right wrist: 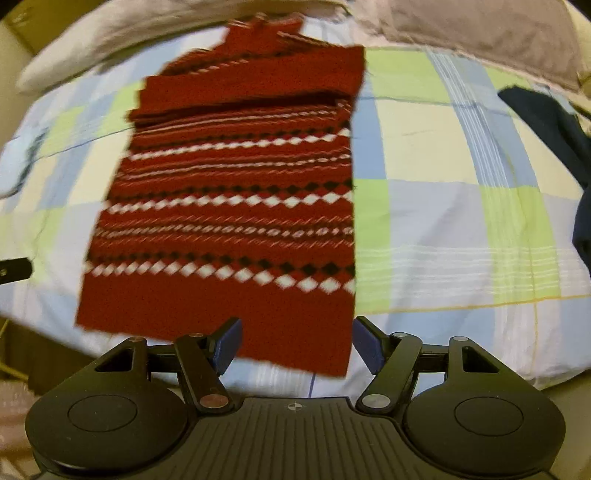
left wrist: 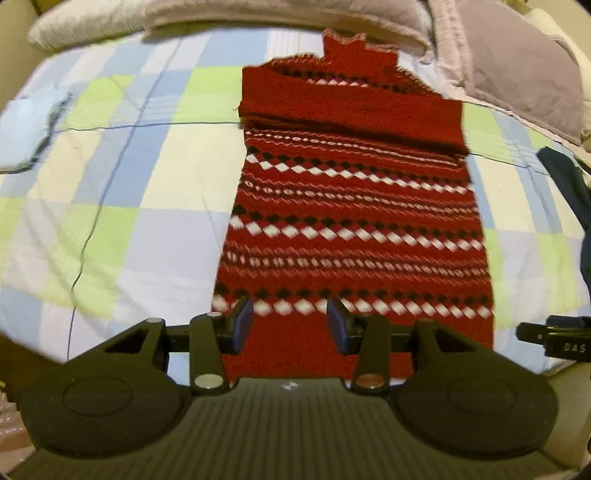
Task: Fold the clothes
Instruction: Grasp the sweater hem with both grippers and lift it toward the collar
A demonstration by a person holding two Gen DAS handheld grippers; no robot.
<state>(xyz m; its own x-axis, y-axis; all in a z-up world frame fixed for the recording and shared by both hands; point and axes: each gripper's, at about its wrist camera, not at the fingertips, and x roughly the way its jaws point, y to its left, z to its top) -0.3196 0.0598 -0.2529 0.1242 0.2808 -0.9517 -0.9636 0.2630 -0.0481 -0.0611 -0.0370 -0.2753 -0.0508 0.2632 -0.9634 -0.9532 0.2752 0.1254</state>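
A red sweater point(left wrist: 351, 221) with rows of white and black diamonds lies flat on a checked bedsheet point(left wrist: 129, 184) of blue, green and pale yellow squares. In the left wrist view it fills the middle of the frame, and in the right wrist view it sits left of the middle. Its sleeves are folded across the chest, making a plain red band near the top. The collar points to the top of the frame, toward the pillows point(left wrist: 110, 22). The plain red hem is at the bottom, closest to the claws.

The left gripper point(left wrist: 290, 325) is open wide and holds nothing. Its blue pads point(left wrist: 242, 325) sit just over the hem at the bottom of the frame.

The right gripper point(right wrist: 297, 345) is open wide too, and it is empty. It sits near the sweater's lower right corner.

A dark blue cloth point(right wrist: 554, 129) lies at the right edge of the frame. Both views are a bit blurry.
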